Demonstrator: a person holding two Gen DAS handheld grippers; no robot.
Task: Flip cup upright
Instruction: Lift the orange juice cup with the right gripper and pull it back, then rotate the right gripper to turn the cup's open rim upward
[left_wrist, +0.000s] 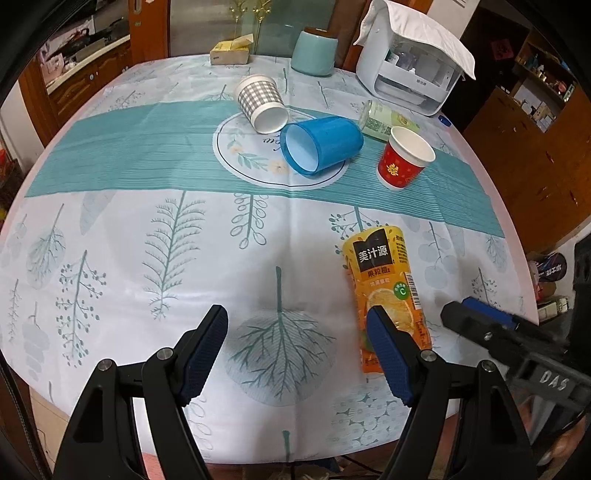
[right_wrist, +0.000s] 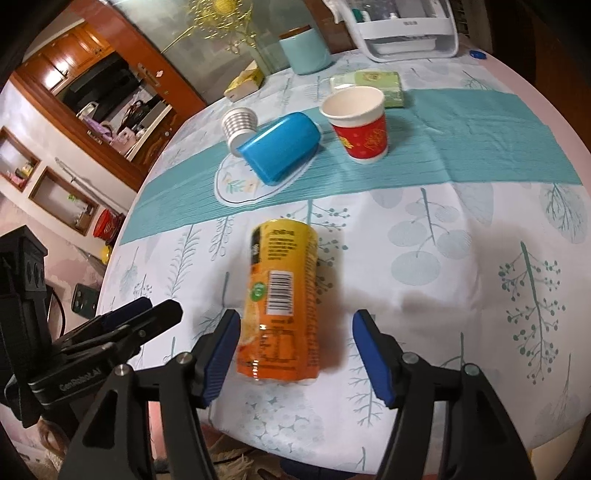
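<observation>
Left gripper (left_wrist: 297, 343) hovers over the near edge of the worktop (left_wrist: 147, 295), jaws spread, nothing between them. Right gripper (right_wrist: 295, 350) also has jaws spread, straddling the near end of the orange juice container (right_wrist: 282, 302), which lies on its side; contact with the pads isn't clear. Blue cup (left_wrist: 321, 146) lies on its side mid-worktop on the teal runner (left_wrist: 129, 147), mouth toward the left camera. Checked paper cup (left_wrist: 262, 103) also on its side, touching or just behind the blue one. Red paper cup (left_wrist: 404, 157) stands upright to the right of it. Green packet (right_wrist: 369, 86) lies behind the red cup.
</observation>
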